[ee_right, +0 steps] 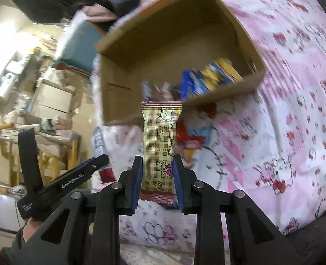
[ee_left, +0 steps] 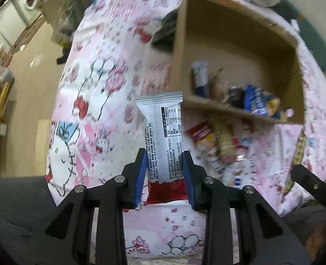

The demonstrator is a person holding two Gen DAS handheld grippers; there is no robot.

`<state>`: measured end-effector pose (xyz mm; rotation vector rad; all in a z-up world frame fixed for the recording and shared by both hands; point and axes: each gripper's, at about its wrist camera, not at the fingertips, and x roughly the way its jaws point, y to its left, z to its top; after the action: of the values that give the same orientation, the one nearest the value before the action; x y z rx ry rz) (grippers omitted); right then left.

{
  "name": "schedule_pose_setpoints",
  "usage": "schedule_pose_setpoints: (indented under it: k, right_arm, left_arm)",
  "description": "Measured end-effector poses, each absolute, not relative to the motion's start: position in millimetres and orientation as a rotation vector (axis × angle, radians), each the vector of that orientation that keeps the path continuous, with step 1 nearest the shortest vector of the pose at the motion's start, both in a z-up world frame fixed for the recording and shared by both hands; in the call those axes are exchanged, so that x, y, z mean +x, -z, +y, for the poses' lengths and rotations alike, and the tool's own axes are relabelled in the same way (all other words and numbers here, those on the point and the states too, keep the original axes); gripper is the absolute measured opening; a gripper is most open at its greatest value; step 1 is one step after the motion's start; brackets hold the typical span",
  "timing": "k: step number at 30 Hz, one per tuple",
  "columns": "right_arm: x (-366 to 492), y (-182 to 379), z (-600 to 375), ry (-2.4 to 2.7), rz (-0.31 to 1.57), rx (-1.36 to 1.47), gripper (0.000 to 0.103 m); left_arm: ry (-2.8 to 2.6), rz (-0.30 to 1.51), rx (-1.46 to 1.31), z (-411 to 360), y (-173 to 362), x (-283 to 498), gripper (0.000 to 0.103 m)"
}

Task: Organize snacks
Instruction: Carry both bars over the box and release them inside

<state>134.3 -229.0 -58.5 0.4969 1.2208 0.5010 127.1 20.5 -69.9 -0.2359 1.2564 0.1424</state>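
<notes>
My left gripper [ee_left: 164, 158] is shut on a silver and red snack packet [ee_left: 163, 132], held upright above the bed, left of the cardboard box [ee_left: 233, 44]. My right gripper [ee_right: 156, 162] is shut on a beige checked snack bar [ee_right: 159, 141], held upright in front of the same box [ee_right: 163, 50]. The box holds several snacks, among them a blue and yellow packet [ee_left: 262, 102], which also shows in the right wrist view [ee_right: 209, 77]. More loose snacks [ee_left: 220, 141] lie on the sheet just in front of the box. The right gripper shows at the lower right of the left wrist view [ee_left: 313, 185].
The box stands on a bed with a pink cartoon-print sheet [ee_left: 96, 88]. A dark cloth [ee_left: 165, 31] lies left of the box. A washing machine [ee_left: 29, 0] and floor clutter are at the far left. The left gripper [ee_right: 59, 185] shows in the right wrist view.
</notes>
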Motion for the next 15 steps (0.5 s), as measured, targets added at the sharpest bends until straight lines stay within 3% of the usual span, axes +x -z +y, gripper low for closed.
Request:
schedule_pose_setpoints:
  k: [9,15]
  right_arm:
    - [146,2,-226,-0.601,1.001,0.513,0.029]
    - [172,-10,-223,-0.59,0.977,0.487,0.029]
  left_arm:
    - [-0.057,1.041,-0.133,9,-8,159,0.028]
    - [-0.021,1.002,-0.099,0,-20,192,0.028]
